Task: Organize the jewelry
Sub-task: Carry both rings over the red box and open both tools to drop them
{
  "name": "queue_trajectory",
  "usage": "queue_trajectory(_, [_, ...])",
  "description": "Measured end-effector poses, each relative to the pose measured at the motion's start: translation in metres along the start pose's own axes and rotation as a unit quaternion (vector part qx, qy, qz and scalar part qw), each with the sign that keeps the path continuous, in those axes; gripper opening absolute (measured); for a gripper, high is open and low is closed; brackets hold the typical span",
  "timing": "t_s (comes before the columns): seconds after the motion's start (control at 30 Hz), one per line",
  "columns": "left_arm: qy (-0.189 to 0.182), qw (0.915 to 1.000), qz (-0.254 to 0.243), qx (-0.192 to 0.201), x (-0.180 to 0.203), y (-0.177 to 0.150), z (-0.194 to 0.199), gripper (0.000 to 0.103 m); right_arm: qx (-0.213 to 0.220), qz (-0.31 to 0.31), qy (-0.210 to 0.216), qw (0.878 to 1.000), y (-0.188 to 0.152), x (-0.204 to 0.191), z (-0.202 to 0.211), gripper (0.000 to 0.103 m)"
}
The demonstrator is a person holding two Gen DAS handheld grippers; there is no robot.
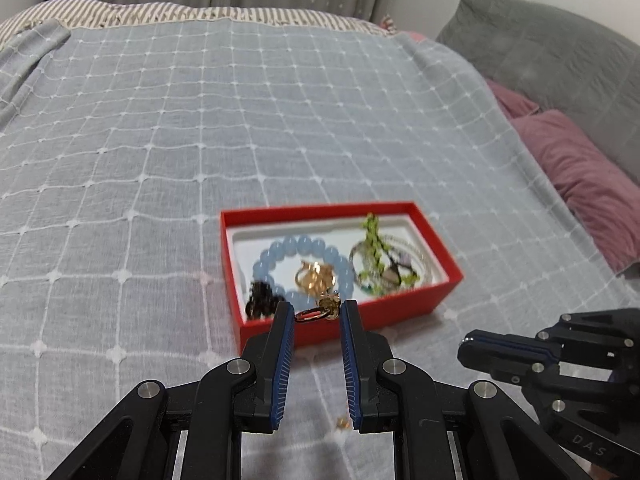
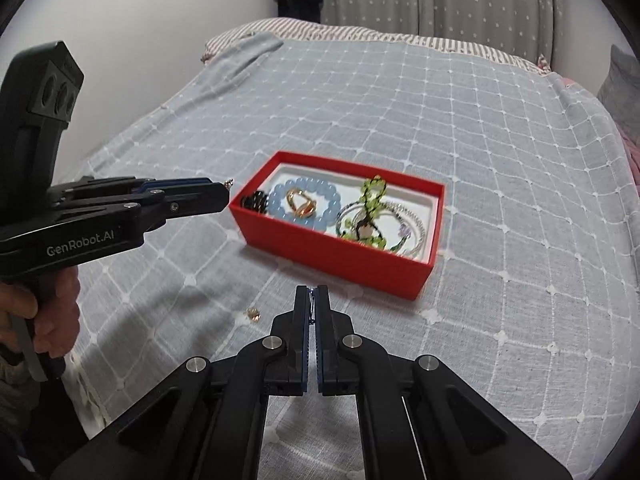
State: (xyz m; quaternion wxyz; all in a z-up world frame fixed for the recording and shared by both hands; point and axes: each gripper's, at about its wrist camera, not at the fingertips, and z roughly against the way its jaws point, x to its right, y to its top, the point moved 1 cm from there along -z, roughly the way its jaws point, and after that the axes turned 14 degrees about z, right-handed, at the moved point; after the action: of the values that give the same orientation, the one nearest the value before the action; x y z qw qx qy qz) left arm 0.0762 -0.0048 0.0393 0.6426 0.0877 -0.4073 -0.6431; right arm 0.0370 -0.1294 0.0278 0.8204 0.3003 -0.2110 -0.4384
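Two grippers are over the bed (image 1: 200, 120), and between them you are carrying the last loose pieces toward the red box (image 2: 336, 256). Your left gripper (image 1: 316, 312) has its fingers (image 1: 285, 344) narrowed to a slim gap, pinching a gold ring with a small charm (image 1: 318, 312) crosswise at the tips; held that way it hangs free of the blue pads and should drop cleanly when you let go. It sits just at the near wall of the box, not yet over the white liner. Your right gripper (image 2: 313, 294) has its fingers pressed fully together, with a thin glint of something silvery at the tips; I cannot tell what it is, or whether it is truly gripped. That gripper is near the box's near long wall, a little short of it.

Inside the box lie a blue bead bracelet (image 2: 306, 202) ringing a gold ring (image 2: 302, 204), a dark beaded piece (image 2: 254, 201) at the left end, and a green beaded strand (image 2: 370, 208) tangled with silver bangles (image 2: 404, 220) on the right.

One small gold piece (image 2: 253, 314) lies on the bedspread, near you and left of your right fingers, well apart from the box. By my judgement it is what is left to collect.
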Motion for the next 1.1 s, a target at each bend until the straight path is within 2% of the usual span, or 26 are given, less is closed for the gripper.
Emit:
queue_trajectory(0.3, [-0.028, 0.9993, 0.025, 0.003, -0.002, 0.03, -0.02, 0.018, 0.032, -0.037, 0.0, 0.999, 0.027, 0.03, 0.0, 0.002])
queue_trajectory(0.5, [-0.033, 0.9988, 0.036, -0.007, -0.004, 0.04, -0.039, 0.018, 0.025, -0.057, -0.005, 0.998, 0.034, 0.054, -0.015, 0.002])
queue_trajectory(0.77, [-0.021, 0.9993, 0.028, -0.015, -0.006, 0.043, -0.052, 0.018, 0.018, -0.069, 0.003, 0.997, 0.039, 0.07, -0.035, 0.002])
queue_trajectory(1.1, [0.004, 0.9998, 0.009, -0.017, -0.003, 0.038, -0.062, 0.018, 0.01, -0.081, -0.011, 0.997, 0.032, 0.076, -0.045, 0.002])
